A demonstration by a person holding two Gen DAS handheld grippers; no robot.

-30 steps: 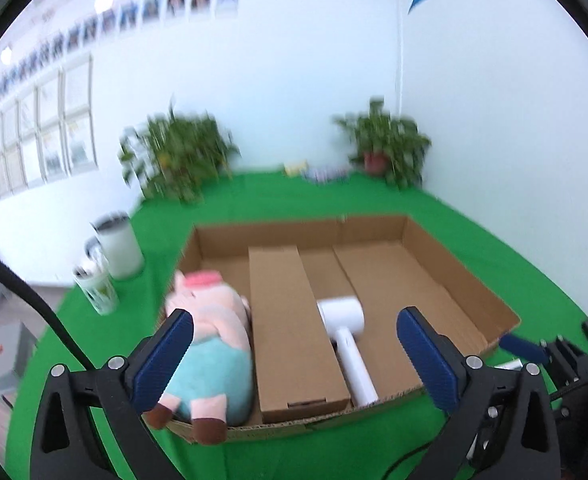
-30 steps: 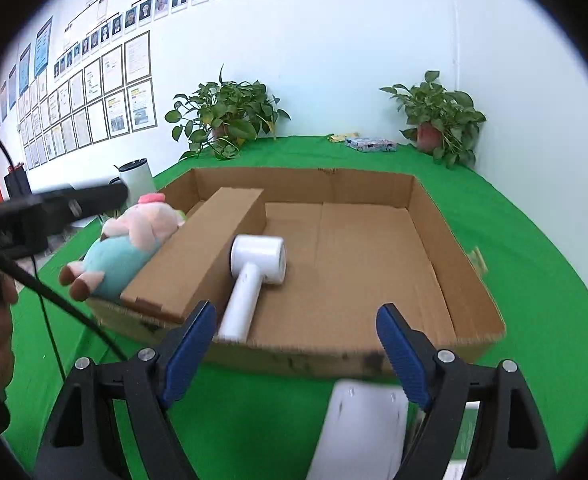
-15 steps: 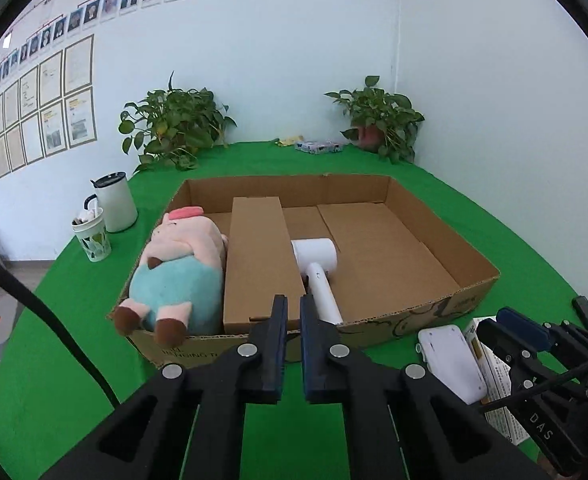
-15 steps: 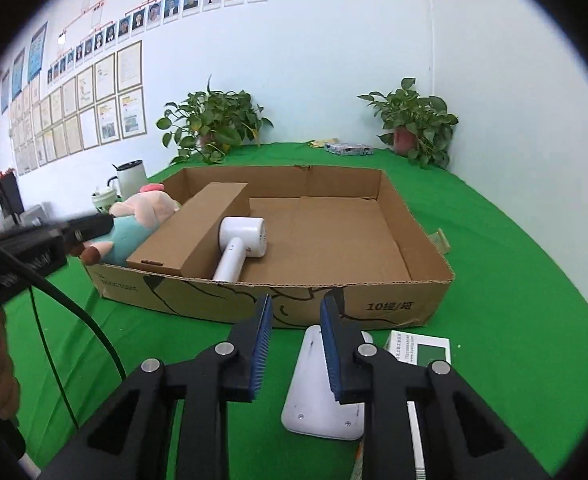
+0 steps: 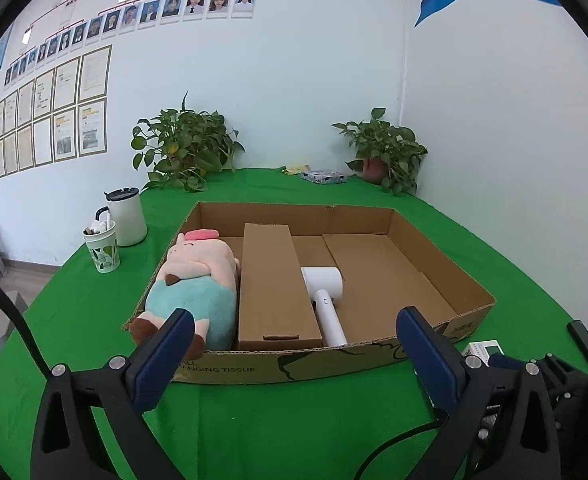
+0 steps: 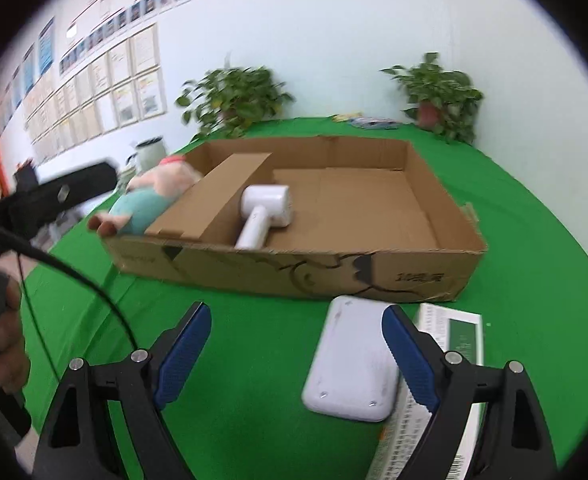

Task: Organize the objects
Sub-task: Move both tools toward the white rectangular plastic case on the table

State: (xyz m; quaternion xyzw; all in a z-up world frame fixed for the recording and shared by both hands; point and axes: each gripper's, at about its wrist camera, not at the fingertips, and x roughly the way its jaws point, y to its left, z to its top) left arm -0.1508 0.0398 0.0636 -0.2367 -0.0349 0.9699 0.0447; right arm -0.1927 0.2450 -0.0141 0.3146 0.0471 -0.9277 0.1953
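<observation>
A white-walled room corner, hung with rows of portrait photos and framed papers, backs a desk [image 5: 94, 320] draped in bright green cloth. Two potted plants stand at the far edge, one leafy plant [image 5: 184, 146] toward the left wall and a smaller one [image 5: 385, 152] in the corner.

In the middle of the desk sits a wide, shallow cardboard tray [image 5: 433, 256], open at the top, with black printing on its near wall. In its left end lies a plush pig [image 5: 194, 284], pink head with a teal body and brown feet, one foot poking over the near rim. Just beside it, touching, lies a long closed cardboard box [image 5: 272, 284] running front to back. Right of that lies a white hair dryer [image 5: 325, 290], barrel toward the far side, handle pointing at the near wall. The right half of the tray shows bare cardboard.

Outside the tray, on the cloth near its front right corner, a white rounded-rectangle device [image 6: 353, 364] lies flat, underside screws showing, partly over a green-and-white printed carton [image 6: 449, 344]. Left of the tray stand a white lidded mug [image 5: 125, 216] and a patterned cup [image 5: 102, 250] holding small items.

The left gripper [image 5: 294, 350] hovers before the tray's near wall, fingers [image 5: 164, 360] spread wide, holding nothing. The right gripper [image 6: 295, 354] hangs low over the cloth, blue-padded fingers [image 6: 409, 360] released and apart, the right one over the white device's edge; whether it touches cannot be told.
</observation>
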